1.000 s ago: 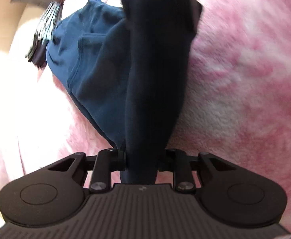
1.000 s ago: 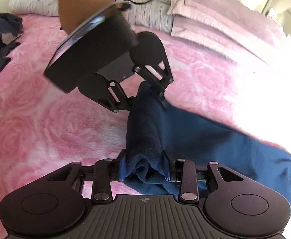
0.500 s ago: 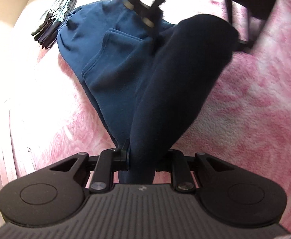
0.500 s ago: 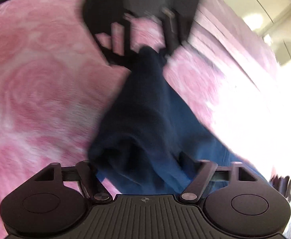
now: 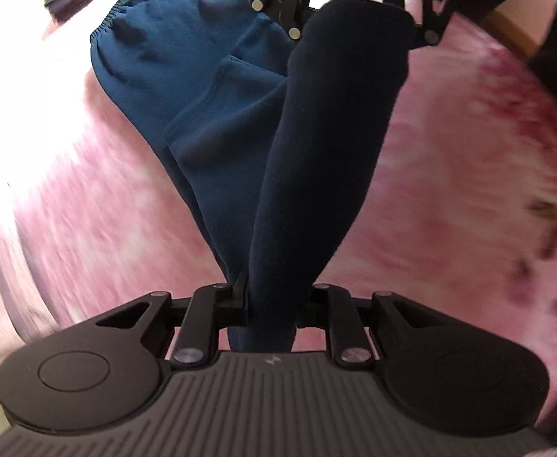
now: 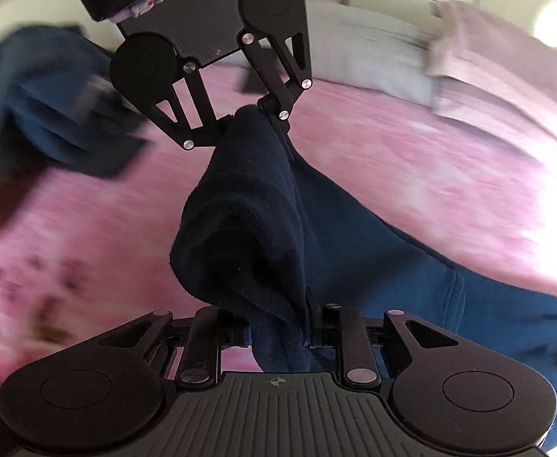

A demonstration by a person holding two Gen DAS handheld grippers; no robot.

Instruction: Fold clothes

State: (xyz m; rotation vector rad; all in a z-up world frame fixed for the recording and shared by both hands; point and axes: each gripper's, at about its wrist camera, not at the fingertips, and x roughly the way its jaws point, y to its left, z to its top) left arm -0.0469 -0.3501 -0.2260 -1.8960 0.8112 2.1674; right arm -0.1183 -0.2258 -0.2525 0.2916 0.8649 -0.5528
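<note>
Readable text: I find none in either wrist view.
Left gripper body (image 5: 274, 400): at the lower centre of the frame I see only a small pale mark on the ribbed top edge, too small for me to read.
Right gripper body (image 6: 278, 411): at the lower centre I see a small crosshair circle sign on the ribbed top edge, with no letters or numbers.
Blue trousers (image 5: 202, 87): I see no label or print on the cloth.
Pink bedspread (image 6: 412, 175): blurred pattern only, nothing I can read.
</note>
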